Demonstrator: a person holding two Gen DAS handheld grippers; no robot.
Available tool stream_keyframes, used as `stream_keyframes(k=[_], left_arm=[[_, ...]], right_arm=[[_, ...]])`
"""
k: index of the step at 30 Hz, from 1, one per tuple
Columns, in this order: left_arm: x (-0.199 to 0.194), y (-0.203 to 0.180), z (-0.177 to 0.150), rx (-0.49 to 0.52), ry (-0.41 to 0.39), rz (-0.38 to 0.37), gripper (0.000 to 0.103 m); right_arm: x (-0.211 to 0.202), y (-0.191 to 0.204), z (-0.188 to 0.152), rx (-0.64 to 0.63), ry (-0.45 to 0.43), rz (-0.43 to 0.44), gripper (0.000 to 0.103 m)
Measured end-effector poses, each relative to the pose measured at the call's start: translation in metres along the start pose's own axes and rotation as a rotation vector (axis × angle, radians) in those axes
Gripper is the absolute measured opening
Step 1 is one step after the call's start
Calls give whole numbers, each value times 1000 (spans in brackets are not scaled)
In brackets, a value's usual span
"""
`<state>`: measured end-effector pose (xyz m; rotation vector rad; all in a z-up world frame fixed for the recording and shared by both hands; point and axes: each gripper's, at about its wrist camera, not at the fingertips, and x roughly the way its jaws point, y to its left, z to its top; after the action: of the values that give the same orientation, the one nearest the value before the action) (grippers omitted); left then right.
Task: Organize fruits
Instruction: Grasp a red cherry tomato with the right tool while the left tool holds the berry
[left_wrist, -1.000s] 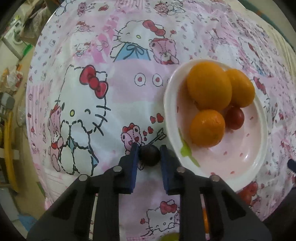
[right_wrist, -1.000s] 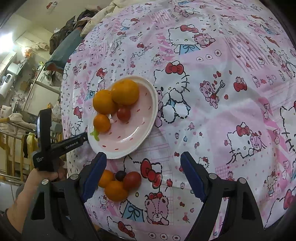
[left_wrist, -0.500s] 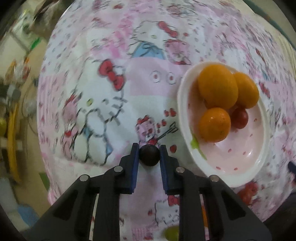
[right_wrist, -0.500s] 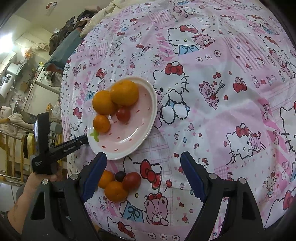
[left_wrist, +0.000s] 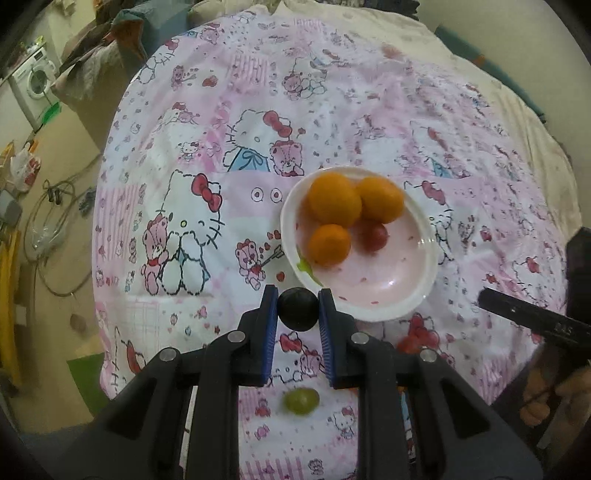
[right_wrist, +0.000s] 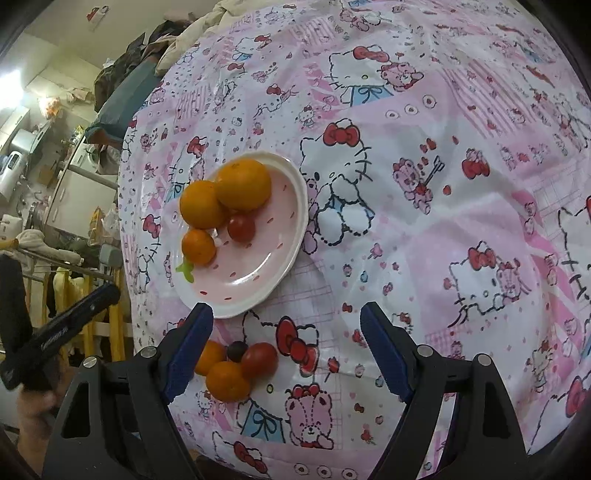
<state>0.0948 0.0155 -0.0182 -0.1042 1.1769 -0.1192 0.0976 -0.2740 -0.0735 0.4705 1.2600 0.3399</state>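
Dark grape (left_wrist: 297, 309) pinched in left gripper (left_wrist: 297, 314) near plate (left_wrist: 424, 291)

Plate (right_wrist: 291, 236): three oranges (right_wrist: 242, 184), one red tomato (right_wrist: 241, 228). Off plate, near its rim: two oranges (right_wrist: 227, 380), one tomato (right_wrist: 259, 359), one dark grape (right_wrist: 236, 350); one green grape (left_wrist: 301, 401); one dark fruit (left_wrist: 297, 309).

Soft indoor light, fisheye edges, slight blur

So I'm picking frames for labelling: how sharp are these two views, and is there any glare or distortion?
Left wrist view: slightly soft, cloth print smeared toward the far edge, a glare spot on the plate, the dark fruit in the left tool reasonably crisp. Right wrist view: sharper, bright light top left. Both show strong fisheye bending and dark corners.
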Motion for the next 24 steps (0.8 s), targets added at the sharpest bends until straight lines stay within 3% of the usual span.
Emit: stream_keyframes(k=[7, 9, 12, 16, 20, 24], left_arm=[[4, 15, -9, -78, -16, -34, 18], [3, 16, -8, -77, -22, -41, 18], [3, 20, -9, -96, -14, -66, 18], [0, 20, -8, -112, -17, -107, 18], [-1, 17, -8, -112, -19, -127, 18], [-1, 14, -7, -106, -21, -125, 18]], right_arm=[[23, 5, -10, 4, 91, 40, 83], [38, 8, -16, 4, 155, 75, 68], [58, 11, -24, 14, 234, 89, 55], [80, 18, -33, -4, 292, 67, 49], [84, 23, -33, -47, 281, 38, 36], [79, 23, -33, -58, 271, 42, 36]])
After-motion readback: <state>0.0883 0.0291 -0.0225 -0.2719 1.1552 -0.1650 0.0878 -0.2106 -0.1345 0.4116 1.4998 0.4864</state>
